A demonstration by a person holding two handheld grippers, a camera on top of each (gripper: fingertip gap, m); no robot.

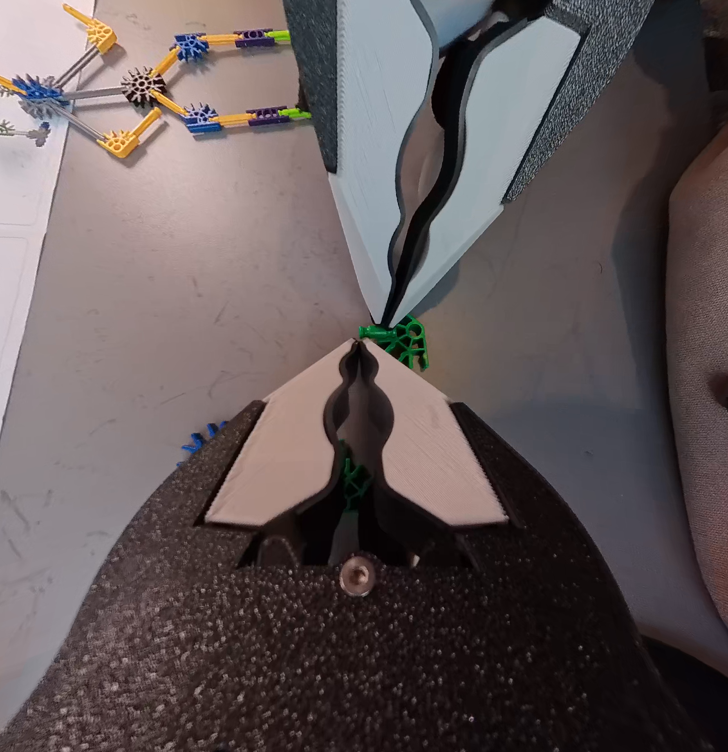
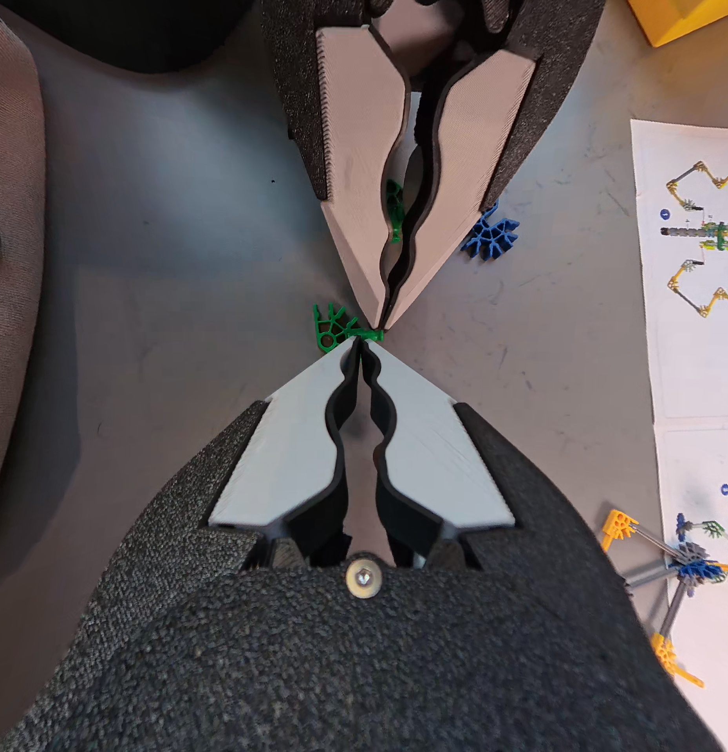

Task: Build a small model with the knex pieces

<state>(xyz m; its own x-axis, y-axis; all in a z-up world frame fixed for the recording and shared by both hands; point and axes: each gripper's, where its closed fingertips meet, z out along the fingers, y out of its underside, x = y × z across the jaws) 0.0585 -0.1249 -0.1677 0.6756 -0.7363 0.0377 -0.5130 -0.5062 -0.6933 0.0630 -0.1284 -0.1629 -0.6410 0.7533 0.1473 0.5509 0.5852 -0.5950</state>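
Two sets of tongs meet tip to tip over a grey, scuffed counter [image 1: 191, 285]. Left tongs [image 1: 359, 344], beige-faced, tips drawn together. Right tongs [image 2: 360, 342], pale grey-faced, tips likewise together. Between the two tips sits a short green rod [image 1: 378, 333] plugged into a green fan-shaped connector [image 1: 411, 344]. Right tongs pinch the rod from one side; left tongs' tip is just beside the rod's free end, contact cannot be told. Connector lies low near the counter; whether it touches is not clear.

A second green piece [image 2: 394, 207] shows in the gap behind the left tongs' fingers. Blue snowflake connector [image 2: 494, 238] lies on the counter just beside the left tongs. Farther off: a built frame of yellow, grey, blue and purple parts [image 1: 142, 85], partly on a white instruction sheet [image 2: 687, 366]. Yellow box corner [image 2: 679, 20] at the far edge.
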